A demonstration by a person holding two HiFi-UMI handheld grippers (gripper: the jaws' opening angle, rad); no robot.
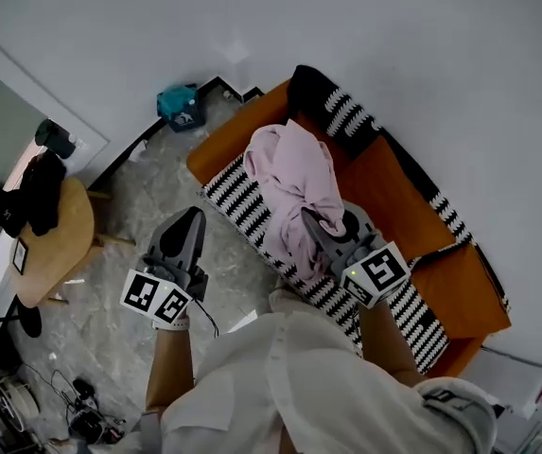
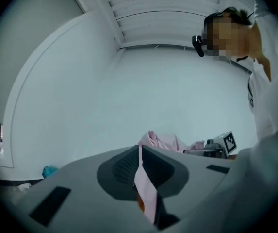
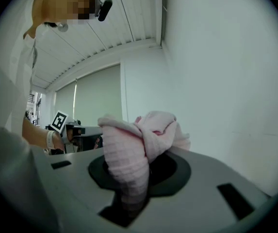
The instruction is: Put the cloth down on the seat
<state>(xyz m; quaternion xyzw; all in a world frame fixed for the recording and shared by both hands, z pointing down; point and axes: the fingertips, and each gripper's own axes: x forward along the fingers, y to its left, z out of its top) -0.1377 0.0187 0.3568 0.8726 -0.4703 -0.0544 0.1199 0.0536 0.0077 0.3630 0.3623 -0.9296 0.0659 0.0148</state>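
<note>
The right tool (image 1: pixel 313 223) is clamped on a thick fold of the pink cloth (image 1: pixel 294 173), its jaws held fairly wide by the bunched fabric packed between them. The rest of the cloth rises in a crumpled heap beyond the tool tips, so I'd say it is being carried by one gathered handful rather than spread out.

The left tool (image 1: pixel 190 220) has its jaws drawn close together. A thin pink sliver shows in the slit between them, but I cannot tell what it is. This tool hangs to the left, over the pale stone floor (image 1: pixel 148 168), well apart from the cloth, and seems to be kept out of the way while the right one does the work.

The cloth sits above the striped black-and-white seat (image 1: pixel 237 197) of the orange sofa (image 1: pixel 384 187), toward its left end. Whether its lower folds touch the seat I cannot make out, since the heap hides that spot. It looks well placed for setting down: lowering it and opening the jaws should leave it on the seat.

At the far end of the sofa lies a dark striped cushion (image 1: pixel 332 102). Away to the left stands a small round wooden bench (image 1: pixel 67 239) with dark things on it.
</note>
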